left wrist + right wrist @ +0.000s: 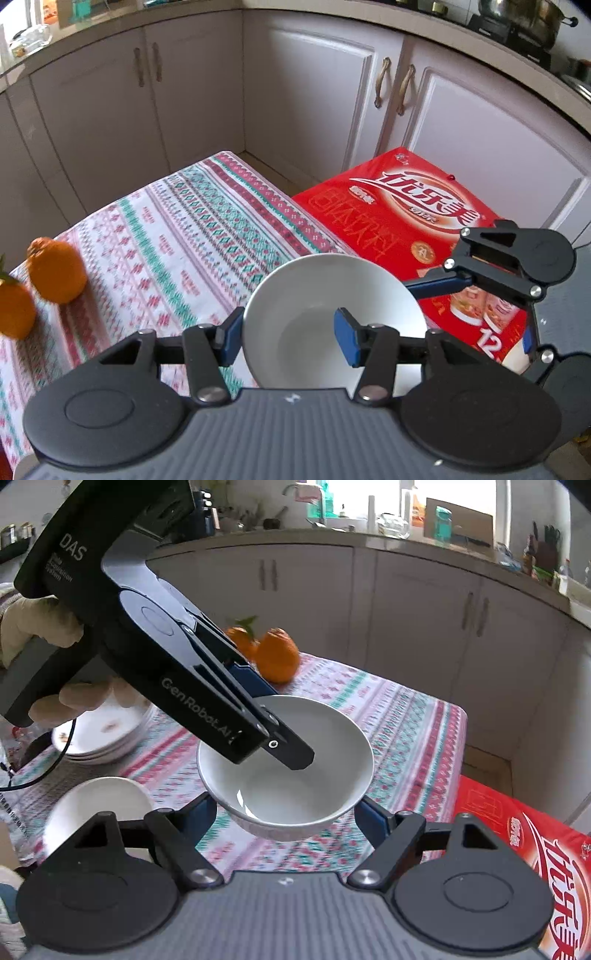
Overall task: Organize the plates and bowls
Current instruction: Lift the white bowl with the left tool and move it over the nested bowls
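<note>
The left tongs (290, 334) fill the bottom of the left wrist view, pinching the rim of a white bowl (332, 299): one blue pad (231, 338) sits against the outer wall and the other inside the basin. In the right wrist view the same bowl (284, 768) is lifted clear of the patterned cloth on the bench (406, 716), and the right tongs (286, 818) flank its lower wall from either side, their blue pads close against the base (whether they actually press on it I cannot tell, since the bowl hides the contact). The left tongs' black body slants down from the upper left of that view into the bowl, gripped by a gloved hand (33, 627). Behind the bowl two oranges (275, 653) sit on the cloth, one with a green leaf. At the left of the bench lies a stack of white plates (107, 734), and nearer the camera a second white bowl (96, 805) stands by the left finger. A red printed carton (410, 218) stands just beside the bench's far edge, below pale kitchen cabinets (314, 92).
</note>
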`<move>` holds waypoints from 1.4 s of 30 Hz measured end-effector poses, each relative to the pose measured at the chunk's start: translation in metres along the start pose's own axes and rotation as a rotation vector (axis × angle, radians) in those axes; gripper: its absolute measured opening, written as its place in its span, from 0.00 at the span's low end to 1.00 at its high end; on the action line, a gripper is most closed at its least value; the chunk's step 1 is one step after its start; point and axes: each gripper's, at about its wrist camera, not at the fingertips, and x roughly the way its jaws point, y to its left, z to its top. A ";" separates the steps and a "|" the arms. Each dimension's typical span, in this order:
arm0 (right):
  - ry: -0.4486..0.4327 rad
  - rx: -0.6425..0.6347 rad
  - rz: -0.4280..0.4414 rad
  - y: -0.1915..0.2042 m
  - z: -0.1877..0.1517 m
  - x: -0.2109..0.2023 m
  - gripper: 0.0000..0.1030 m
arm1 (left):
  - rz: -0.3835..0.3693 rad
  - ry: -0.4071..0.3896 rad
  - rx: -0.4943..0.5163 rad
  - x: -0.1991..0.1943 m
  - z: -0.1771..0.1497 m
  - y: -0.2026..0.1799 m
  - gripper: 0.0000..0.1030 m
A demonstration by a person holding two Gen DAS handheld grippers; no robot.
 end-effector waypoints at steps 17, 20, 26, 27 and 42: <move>-0.009 -0.074 0.048 0.078 0.012 -0.025 0.83 | 0.026 -0.070 -0.049 -0.074 -0.066 0.007 0.49; -0.007 -0.086 0.063 0.091 0.011 -0.028 0.83 | 0.038 -0.071 -0.058 -0.082 -0.079 0.009 0.49; 0.016 -0.088 0.101 0.107 0.005 -0.021 0.83 | 0.043 -0.066 -0.079 -0.091 -0.100 0.011 0.49; 0.024 -0.085 0.108 0.109 0.003 -0.019 0.83 | 0.042 -0.064 -0.081 -0.091 -0.103 0.011 0.49; 0.088 -0.085 0.108 0.118 -0.016 -0.008 0.83 | 0.044 -0.030 -0.069 -0.071 -0.128 0.004 0.49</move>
